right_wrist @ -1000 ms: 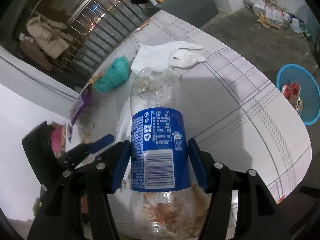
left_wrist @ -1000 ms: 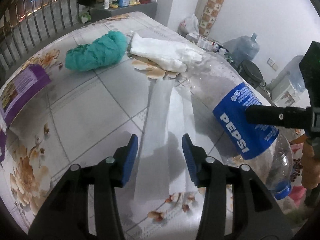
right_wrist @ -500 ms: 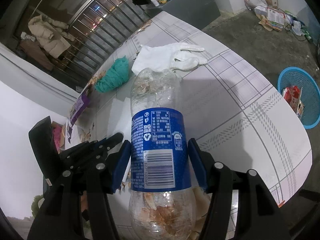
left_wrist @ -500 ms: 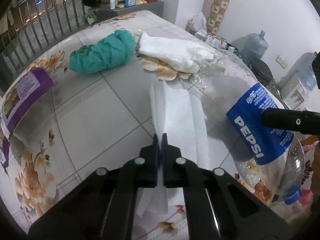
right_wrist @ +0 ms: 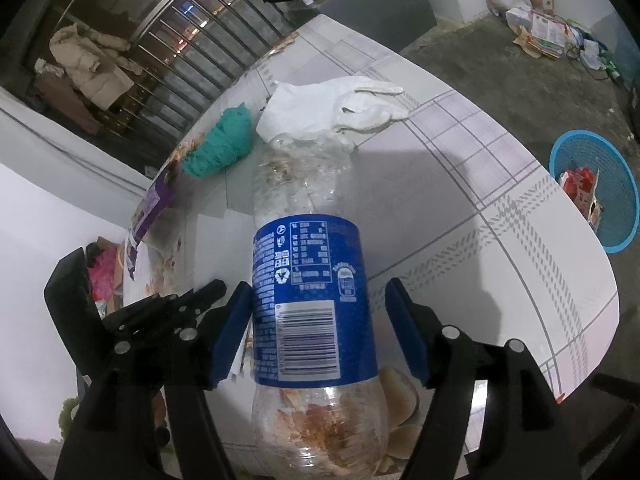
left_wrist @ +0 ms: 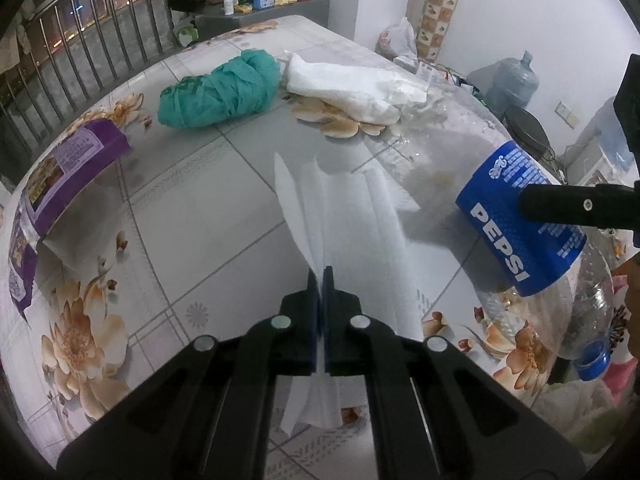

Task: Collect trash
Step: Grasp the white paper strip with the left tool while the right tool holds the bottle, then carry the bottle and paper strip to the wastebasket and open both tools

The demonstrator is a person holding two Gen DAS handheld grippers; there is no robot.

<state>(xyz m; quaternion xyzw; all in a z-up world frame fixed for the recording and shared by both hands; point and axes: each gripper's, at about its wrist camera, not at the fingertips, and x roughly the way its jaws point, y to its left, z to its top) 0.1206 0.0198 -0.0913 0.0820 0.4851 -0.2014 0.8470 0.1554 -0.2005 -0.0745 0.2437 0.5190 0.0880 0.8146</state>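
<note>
Left gripper (left_wrist: 321,276): blue pads pressed together on the folded white paper towel (left_wrist: 352,232), which lies on the floral tiled table (left_wrist: 180,184).
Right gripper (right_wrist: 320,328): jaws wide around the clear plastic Pepsi bottle with blue label (right_wrist: 312,304); the right pad shows a gap, so no firm clamp is visible.
Progress: early by my judgement; the blue mesh basket (right_wrist: 616,216) on the floor holds some rubbish, while the teal cloth bundle (left_wrist: 220,88), white glove (left_wrist: 348,88) and purple packet (left_wrist: 60,176) remain on the table.
Bottle axis: lying lengthwise between the jaws, blue cap toward the camera, base pointing away toward the glove.
</note>
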